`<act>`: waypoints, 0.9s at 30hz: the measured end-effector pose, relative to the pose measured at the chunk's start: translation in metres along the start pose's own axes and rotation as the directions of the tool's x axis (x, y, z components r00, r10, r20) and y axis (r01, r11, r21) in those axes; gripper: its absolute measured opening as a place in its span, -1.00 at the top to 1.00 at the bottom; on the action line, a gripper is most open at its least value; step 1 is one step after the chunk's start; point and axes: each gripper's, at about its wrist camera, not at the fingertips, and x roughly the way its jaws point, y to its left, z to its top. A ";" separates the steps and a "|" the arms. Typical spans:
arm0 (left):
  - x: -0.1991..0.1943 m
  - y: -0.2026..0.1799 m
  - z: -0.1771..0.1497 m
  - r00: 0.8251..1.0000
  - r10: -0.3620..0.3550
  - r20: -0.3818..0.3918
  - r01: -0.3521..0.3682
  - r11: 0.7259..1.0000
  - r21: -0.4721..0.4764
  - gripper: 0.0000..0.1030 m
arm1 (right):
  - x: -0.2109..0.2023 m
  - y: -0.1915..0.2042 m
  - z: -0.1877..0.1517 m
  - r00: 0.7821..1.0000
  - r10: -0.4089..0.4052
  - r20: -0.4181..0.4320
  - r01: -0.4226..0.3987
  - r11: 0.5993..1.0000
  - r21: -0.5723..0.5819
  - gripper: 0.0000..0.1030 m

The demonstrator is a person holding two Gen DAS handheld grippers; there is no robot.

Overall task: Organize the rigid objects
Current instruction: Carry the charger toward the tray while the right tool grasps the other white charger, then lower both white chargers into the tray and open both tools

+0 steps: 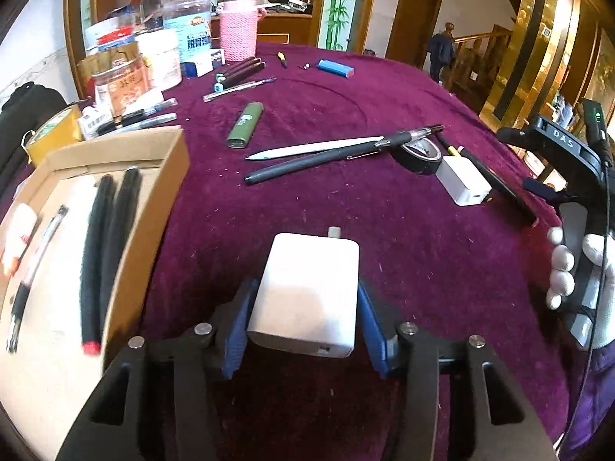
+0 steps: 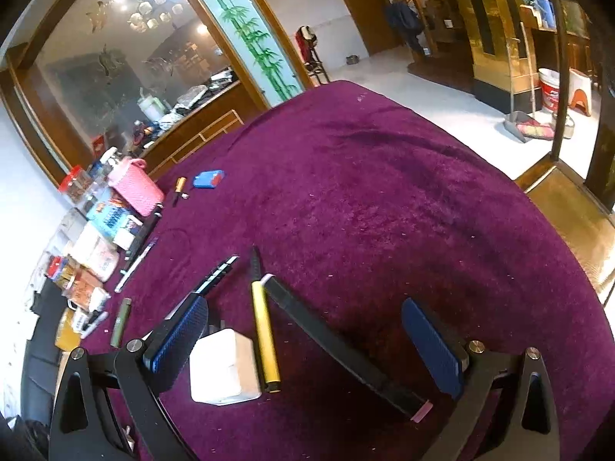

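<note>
My left gripper (image 1: 305, 307) is shut on a white charger block (image 1: 307, 292) and holds it above the purple tablecloth, right of a cardboard box (image 1: 153, 199) that holds black markers (image 1: 103, 253) and pens. My right gripper (image 2: 307, 330) is open and empty, hovering over a second white charger (image 2: 225, 365), a yellow pen (image 2: 265, 338) and a long black flat object (image 2: 338, 345). In the left wrist view that second charger (image 1: 463, 180) lies by a roll of black tape (image 1: 419, 155), with a white pen (image 1: 315, 148), black pens (image 1: 307, 165) and a green lighter (image 1: 246, 125) further left.
Jars, a pink knitted bottle cover (image 1: 238, 30) and packets crowd the far left of the table (image 2: 384, 192). A blue lighter (image 1: 335, 68) and more pens (image 1: 238, 73) lie near them. The right hand in a white glove (image 1: 576, 265) holds its gripper at the table's right edge.
</note>
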 end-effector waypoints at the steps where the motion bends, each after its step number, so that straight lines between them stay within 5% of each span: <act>1: -0.005 0.000 -0.002 1.000 -0.013 0.006 0.013 1.000 -0.001 0.08 | -0.001 0.001 0.000 1.000 0.014 0.005 -0.014 1.000 -0.006 -0.99; 9: -0.054 0.014 -0.017 0.989 -0.133 0.071 0.138 0.988 -0.069 0.10 | -0.004 0.023 -0.005 0.991 0.132 -0.009 -0.132 0.986 -0.099 -0.96; 12: -0.068 0.023 -0.022 0.985 -0.140 0.098 0.147 0.986 -0.073 0.10 | 0.000 0.042 -0.013 0.990 0.130 -0.059 -0.138 0.976 -0.169 -0.70; 22: -0.100 0.079 -0.042 0.981 -0.122 0.151 0.147 0.975 -0.166 0.10 | 0.032 0.085 -0.042 0.983 -0.041 -0.180 -0.028 0.930 -0.367 -0.19; 27: -0.108 0.097 -0.047 0.974 -0.150 0.171 0.184 0.961 -0.207 0.10 | 0.045 0.095 -0.048 0.975 -0.152 -0.163 0.068 0.900 -0.430 0.01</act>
